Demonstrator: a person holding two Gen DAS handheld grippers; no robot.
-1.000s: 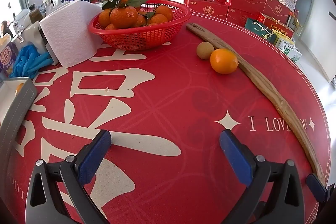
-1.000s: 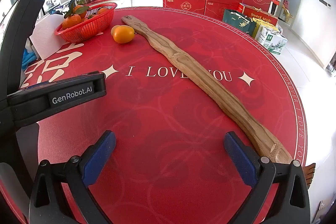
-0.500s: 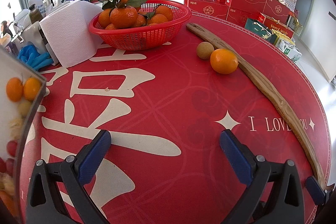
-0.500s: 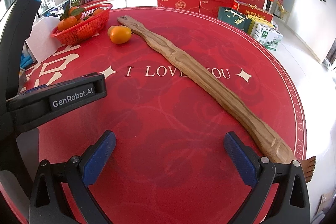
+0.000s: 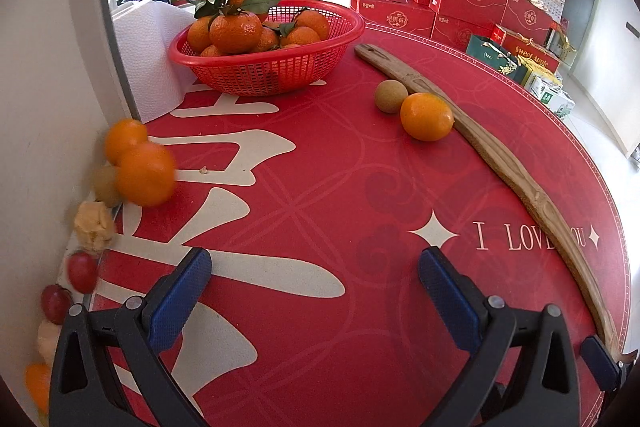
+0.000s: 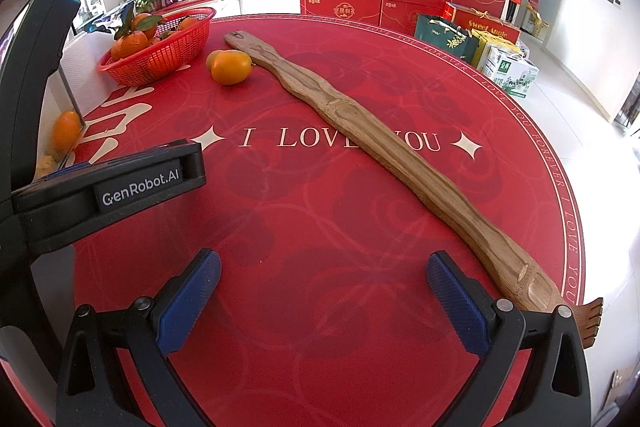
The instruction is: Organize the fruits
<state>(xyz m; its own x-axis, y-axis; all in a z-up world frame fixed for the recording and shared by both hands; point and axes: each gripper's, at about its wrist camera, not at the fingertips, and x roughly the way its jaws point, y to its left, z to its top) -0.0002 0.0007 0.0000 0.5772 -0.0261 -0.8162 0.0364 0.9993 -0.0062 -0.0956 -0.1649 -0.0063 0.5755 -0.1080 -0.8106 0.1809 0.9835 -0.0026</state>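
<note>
Loose round orange fruit point(image 5: 426, 116) and small tan-brown fruit point(image 5: 391, 96) lie outside your red plastic mesh basket point(image 5: 276, 75); both your grippers point(image 5: 316, 291) point(image 6: 324, 293) gape wide, empty.

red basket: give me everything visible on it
The red basket is an oval, shallow bowl of what looks like moulded plastic mesh with a solid rolled rim. It sits upright on the red tablecloth, far left, heaped with leafy mandarins. A white paper towel roll stands close beside it; contact is unclear. Neither gripper touches it.
</note>
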